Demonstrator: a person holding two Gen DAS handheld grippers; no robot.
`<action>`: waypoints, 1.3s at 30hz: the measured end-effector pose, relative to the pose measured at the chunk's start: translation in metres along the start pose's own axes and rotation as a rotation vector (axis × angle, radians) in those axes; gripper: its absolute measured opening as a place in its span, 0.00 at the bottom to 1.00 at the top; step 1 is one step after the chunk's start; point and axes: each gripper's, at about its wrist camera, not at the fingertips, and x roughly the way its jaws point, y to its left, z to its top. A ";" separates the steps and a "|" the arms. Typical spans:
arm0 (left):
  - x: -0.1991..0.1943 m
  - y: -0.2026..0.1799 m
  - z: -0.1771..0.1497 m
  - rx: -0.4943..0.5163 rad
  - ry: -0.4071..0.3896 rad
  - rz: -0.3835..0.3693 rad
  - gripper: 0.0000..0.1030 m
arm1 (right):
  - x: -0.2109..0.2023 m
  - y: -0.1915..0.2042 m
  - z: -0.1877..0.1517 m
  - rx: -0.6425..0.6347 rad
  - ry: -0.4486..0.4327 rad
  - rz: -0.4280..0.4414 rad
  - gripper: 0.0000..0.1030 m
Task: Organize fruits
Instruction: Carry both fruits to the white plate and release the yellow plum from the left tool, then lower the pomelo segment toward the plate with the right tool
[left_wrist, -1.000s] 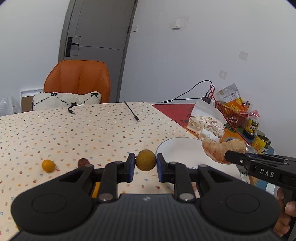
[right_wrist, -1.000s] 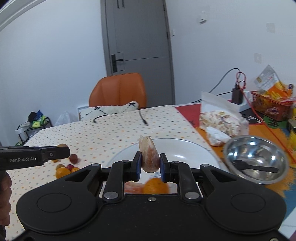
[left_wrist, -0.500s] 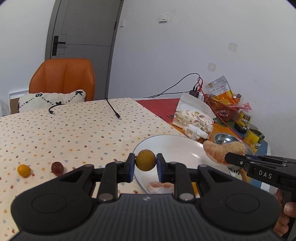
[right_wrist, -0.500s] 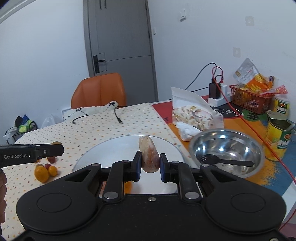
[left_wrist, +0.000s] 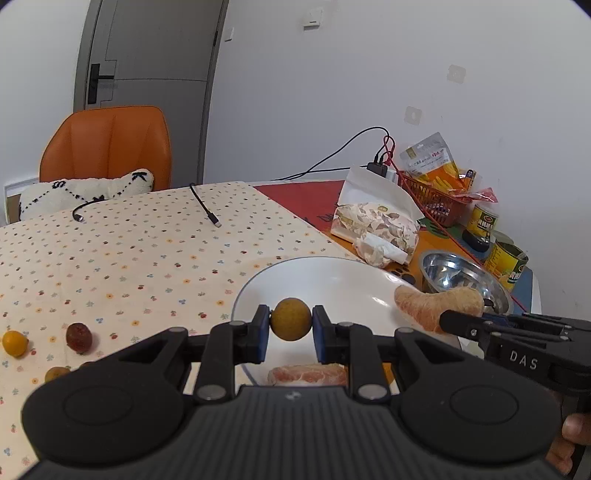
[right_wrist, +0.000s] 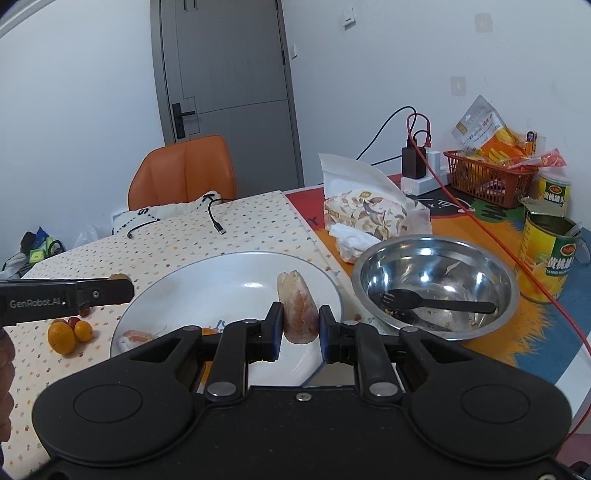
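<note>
While both grippers are hanging over the round white ceramic plate (left_wrist: 332, 280), each is gripping 1 fruit. The left gripper (left_wrist: 290, 330) is clamping a small round yellow-brown fruit (left_wrist: 290, 319), its blue-padded fingers (left_wrist: 261, 332) closed tight against both sides. The right gripper (right_wrist: 298, 332) is pinching a peeled pale-orange citrus segment (right_wrist: 297, 310) upright between its fingers (right_wrist: 275, 330), just as firmly. Below the left fingers, another peeled orange segment (left_wrist: 308, 374) is already lying on the plate's near edge. Off to the left of them, on the dotted cream tabletop (left_wrist: 129, 251), a small orange kumquat (left_wrist: 14, 343), a dark red wrinkled berry (left_wrist: 78, 337) and another small brownish fruit (left_wrist: 56, 373) are waiting loose. To the right of the right fingers sits a shiny steel bowl (right_wrist: 436, 258) holding a black plastic fork (right_wrist: 436, 301).

The step in hand looks like delivery: 2 fruits are being carried to the plate. Next, each gripper probably needs lowering close to the plate's bare surface before its fingers part, since the round fruit would likely roll if dropped from height.
</note>
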 end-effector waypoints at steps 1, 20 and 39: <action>0.002 -0.001 0.000 0.002 0.003 -0.002 0.22 | 0.001 0.001 -0.001 -0.002 0.002 0.002 0.18; 0.026 -0.002 0.000 -0.018 0.063 0.000 0.25 | 0.019 0.001 -0.006 0.018 0.028 0.023 0.18; -0.016 0.028 0.005 -0.064 0.023 0.080 0.52 | 0.020 0.020 0.001 0.004 0.033 0.047 0.28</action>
